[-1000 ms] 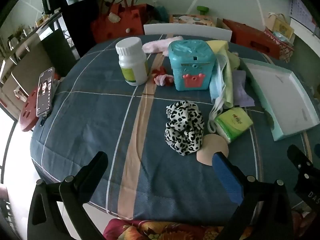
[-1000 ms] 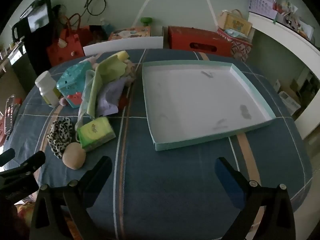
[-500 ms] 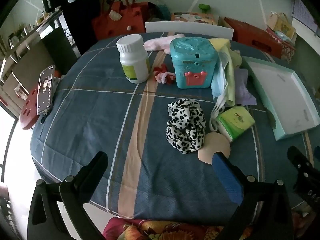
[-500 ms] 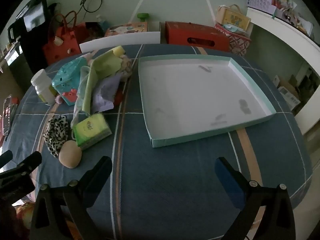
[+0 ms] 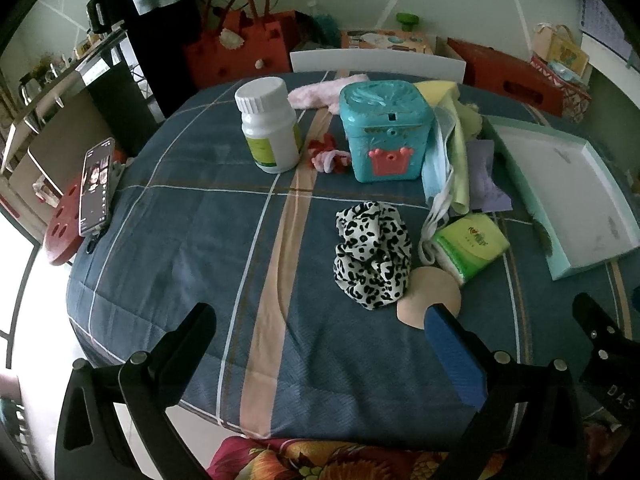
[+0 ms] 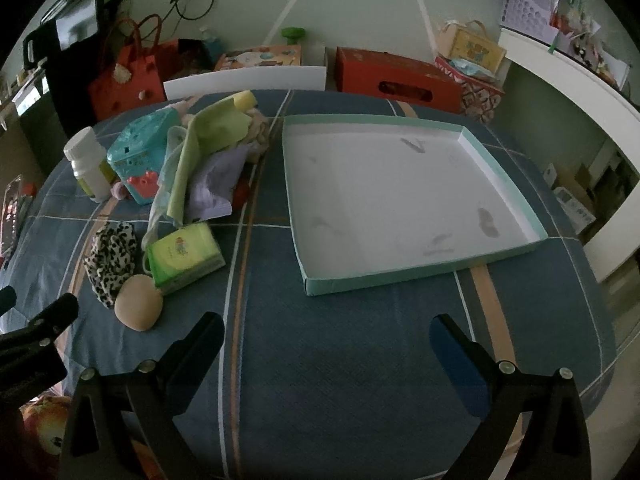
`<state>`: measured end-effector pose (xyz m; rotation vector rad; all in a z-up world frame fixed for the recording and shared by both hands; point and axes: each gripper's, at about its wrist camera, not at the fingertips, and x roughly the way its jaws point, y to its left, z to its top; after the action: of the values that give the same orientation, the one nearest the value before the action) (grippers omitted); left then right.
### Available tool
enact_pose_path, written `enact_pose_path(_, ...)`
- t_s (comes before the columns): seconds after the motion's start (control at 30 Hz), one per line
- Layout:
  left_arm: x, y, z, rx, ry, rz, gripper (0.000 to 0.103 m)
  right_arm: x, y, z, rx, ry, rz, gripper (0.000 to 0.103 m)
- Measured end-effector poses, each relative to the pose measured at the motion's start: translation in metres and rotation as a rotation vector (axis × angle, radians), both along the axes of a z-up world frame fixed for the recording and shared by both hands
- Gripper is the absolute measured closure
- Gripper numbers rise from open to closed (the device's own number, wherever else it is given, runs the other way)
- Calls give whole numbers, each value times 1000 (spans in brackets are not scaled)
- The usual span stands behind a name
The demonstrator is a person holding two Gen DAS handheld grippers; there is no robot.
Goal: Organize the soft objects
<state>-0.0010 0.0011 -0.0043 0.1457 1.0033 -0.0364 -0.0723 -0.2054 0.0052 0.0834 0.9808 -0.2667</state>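
Observation:
A leopard-print scrunchie (image 5: 374,256) lies on the blue tablecloth, with a beige round puff (image 5: 430,296) and a green tissue pack (image 5: 470,246) beside it. A pile of cloths and a face mask (image 5: 452,160) leans on a teal box (image 5: 384,130). A pink fluffy band (image 5: 324,94) and red-pink hair ties (image 5: 330,156) lie behind. My left gripper (image 5: 320,320) is open and empty, short of the scrunchie. My right gripper (image 6: 326,330) is open and empty, in front of the empty white tray (image 6: 400,196). The scrunchie (image 6: 110,256), puff (image 6: 138,307) and tissue pack (image 6: 184,258) show at its left.
A white pill bottle (image 5: 270,124) stands left of the teal box. A phone (image 5: 96,186) lies at the table's left edge over a red stool (image 5: 60,232). Red bags and boxes (image 5: 240,52) stand behind the table. The table's near edge is just below both grippers.
Both grippers have drifted slightly; the views shift a little toward the table. Nothing was taken hold of or moved on the table.

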Motion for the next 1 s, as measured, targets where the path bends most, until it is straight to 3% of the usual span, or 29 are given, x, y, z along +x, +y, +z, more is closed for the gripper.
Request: enact_pose_path(1.0, 0, 1, 0, -2, 3, -5, 0, 1, -4, -2, 15, 12, -19, 0)
